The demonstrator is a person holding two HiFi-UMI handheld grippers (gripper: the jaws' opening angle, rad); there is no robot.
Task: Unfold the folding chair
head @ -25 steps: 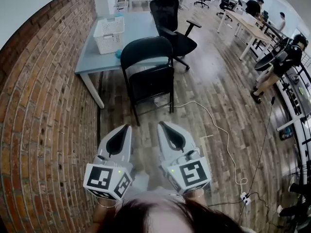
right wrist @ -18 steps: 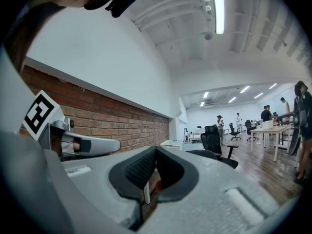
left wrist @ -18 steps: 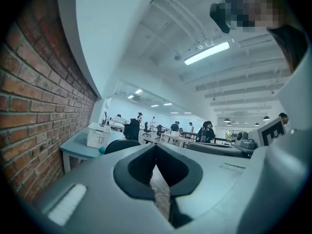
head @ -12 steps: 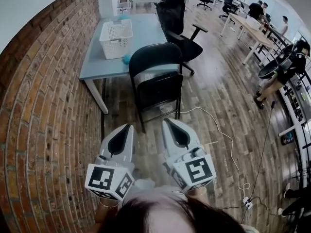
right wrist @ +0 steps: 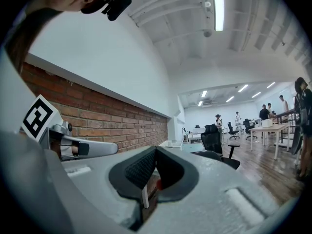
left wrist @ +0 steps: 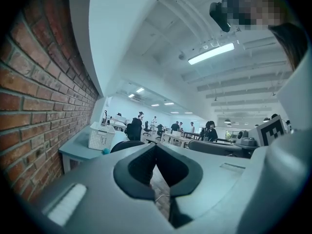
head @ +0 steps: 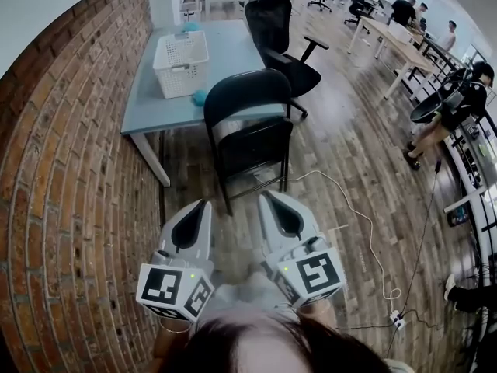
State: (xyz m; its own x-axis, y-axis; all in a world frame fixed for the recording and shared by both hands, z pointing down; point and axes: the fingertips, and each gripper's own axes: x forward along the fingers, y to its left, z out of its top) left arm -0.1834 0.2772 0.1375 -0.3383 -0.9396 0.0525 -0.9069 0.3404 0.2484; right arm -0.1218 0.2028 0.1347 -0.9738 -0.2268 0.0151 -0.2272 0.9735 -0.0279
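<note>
Black folding chair (head: 250, 142), rounded back, thin metal legs, seat tipped up, on plank floor (head: 342, 154) by smooth grey tabletop's (head: 225, 53) near edge; left gripper (head: 203, 204), right gripper (head: 266, 196) both closed, empty.

Bare wooden floor (head: 233, 220) lies open at centre frame, right up to the folding chair (head: 252, 127). A brick wall (head: 70, 208) shuts off the left. The table (head: 155, 92) and office chair (head: 279, 45) crowd just above the folding chair, and a white cable (head: 353, 208) trails across the floor at right.

My left tongs (head: 206, 203) and right tongs (head: 265, 196) were pale grey with black-and-white markers (head: 175, 290); the folding chair (head: 247, 93) was black, the basket (head: 181, 61) white
</note>
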